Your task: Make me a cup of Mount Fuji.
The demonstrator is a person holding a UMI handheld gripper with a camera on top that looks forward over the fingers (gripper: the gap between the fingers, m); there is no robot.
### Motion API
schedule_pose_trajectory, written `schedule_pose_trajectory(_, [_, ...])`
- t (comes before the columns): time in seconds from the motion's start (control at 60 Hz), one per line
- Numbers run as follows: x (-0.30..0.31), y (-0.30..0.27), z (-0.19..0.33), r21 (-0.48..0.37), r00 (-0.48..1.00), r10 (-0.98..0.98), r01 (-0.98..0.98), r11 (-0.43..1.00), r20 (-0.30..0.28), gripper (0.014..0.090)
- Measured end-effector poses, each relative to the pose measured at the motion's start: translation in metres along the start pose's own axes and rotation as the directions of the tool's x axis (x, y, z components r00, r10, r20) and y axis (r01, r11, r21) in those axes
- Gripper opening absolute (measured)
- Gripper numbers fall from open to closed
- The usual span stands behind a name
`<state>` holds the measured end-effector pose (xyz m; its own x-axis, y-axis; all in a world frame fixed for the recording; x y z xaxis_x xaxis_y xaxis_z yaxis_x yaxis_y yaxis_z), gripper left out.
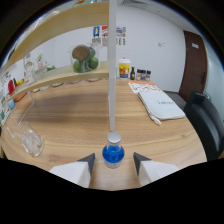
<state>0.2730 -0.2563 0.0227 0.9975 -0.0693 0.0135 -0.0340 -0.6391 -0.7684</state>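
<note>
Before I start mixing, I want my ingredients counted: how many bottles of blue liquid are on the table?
1. The blue bottle stands on the wooden table between the open gripper fingers, with gaps either side. Others may be hidden on the shelf.

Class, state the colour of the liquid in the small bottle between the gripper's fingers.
Blue, under a pale cap; the bottle shows in the gripper view.
</note>
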Motion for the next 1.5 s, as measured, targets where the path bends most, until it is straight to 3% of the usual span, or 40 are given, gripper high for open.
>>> schedule_pose_trajectory(0.033, [0.0,-0.004,-0.009,0.006,1.0,0.006,-0.006,1.0,-0.014,0.0869])
schedule_pose_trajectory(0.25, [-0.039,-0.03,-0.077,0.08,0.996,0.066,-0.061,0.995,-0.059,0.0853])
schedule_pose_trajectory(0.5, [-0.159,-0.043,-0.109,0.105,0.999,0.047,-0.049,0.993,0.015,0.0848])
schedule_pose_trajectory(0.6, [-0.202,-0.047,-0.106,0.049,0.998,0.041,-0.043,0.998,0.042,0.0853])
schedule_pose_trajectory(0.783, [-0.255,-0.109,-0.136,0.055,0.999,0.016,-0.019,0.998,0.048,0.0859])
schedule_pose_trajectory(0.95, [-0.29,-0.193,-0.183,0.144,0.996,0.009,-0.021,0.989,0.083,0.0862])
schedule_pose_trajectory(1.133, [-0.315,-0.289,-0.219,0.308,0.991,0.01,-0.051,0.95,0.133,0.0859])
schedule_pose_trajectory(1.333, [-0.333,-0.357,-0.205,0.448,0.992,-0.022,-0.036,0.893,0.122,0.0853])
schedule_pose_trajectory(1.5, [-0.337,-0.374,-0.169,0.478,0.996,-0.037,-0.008,0.878,0.085,0.0757])
